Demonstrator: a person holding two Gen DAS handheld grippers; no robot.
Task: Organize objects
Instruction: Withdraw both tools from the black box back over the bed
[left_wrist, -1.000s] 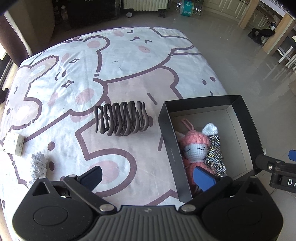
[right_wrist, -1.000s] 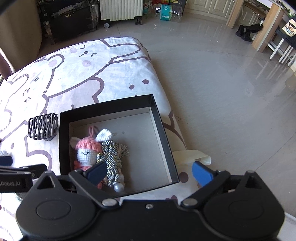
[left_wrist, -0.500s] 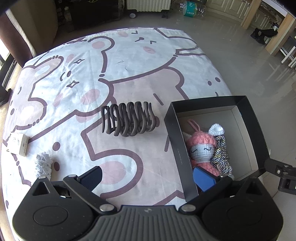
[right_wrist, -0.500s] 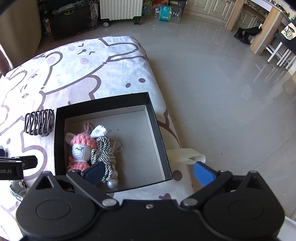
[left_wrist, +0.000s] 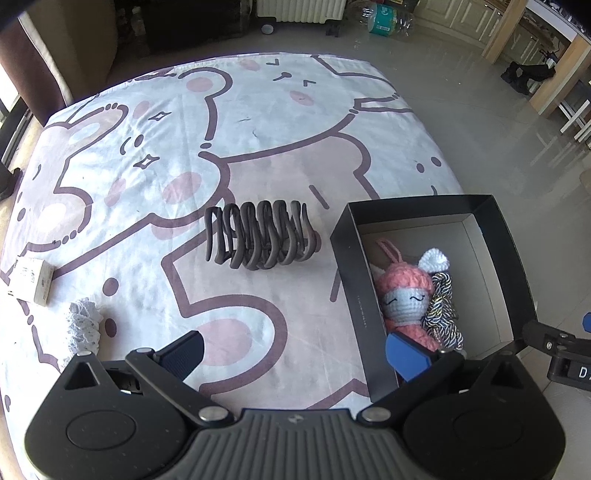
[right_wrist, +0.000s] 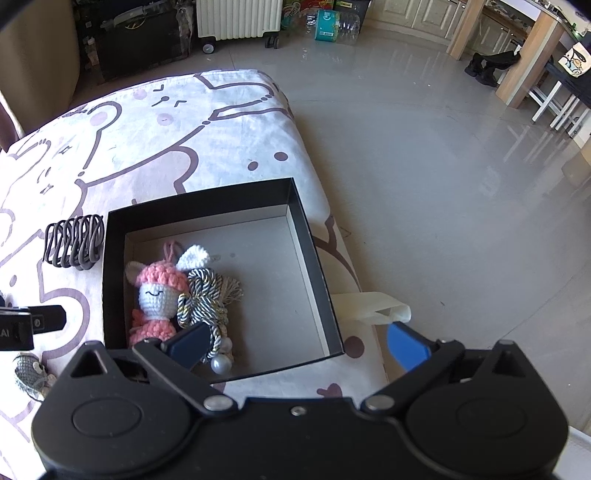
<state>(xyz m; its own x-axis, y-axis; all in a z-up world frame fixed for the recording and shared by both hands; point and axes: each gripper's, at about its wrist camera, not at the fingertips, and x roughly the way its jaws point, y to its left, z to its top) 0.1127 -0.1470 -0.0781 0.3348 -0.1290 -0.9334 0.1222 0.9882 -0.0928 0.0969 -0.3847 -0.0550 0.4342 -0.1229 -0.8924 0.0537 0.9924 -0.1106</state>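
Hair claw (left_wrist: 260, 236), dark and many-toothed, is seen lying on the bear-printed sheet (left_wrist: 258, 122) of the bed, just left of the black box (left_wrist: 356, 295) and apart from it. Inside the box a pink crocheted doll (right_wrist: 157, 293) is laid against the left wall, with a black-and-white cord tassel (right_wrist: 207, 299) touching its right side. The left tongs (left_wrist: 295, 350) are held wide with nothing between them, above the sheet and the box's left wall. The right tongs (right_wrist: 295, 341) are likewise spread wide and empty over the box. A lace scrunchie (left_wrist: 83, 326) and a small tan block (left_wrist: 33, 278) are seen near the sheet's left edge.
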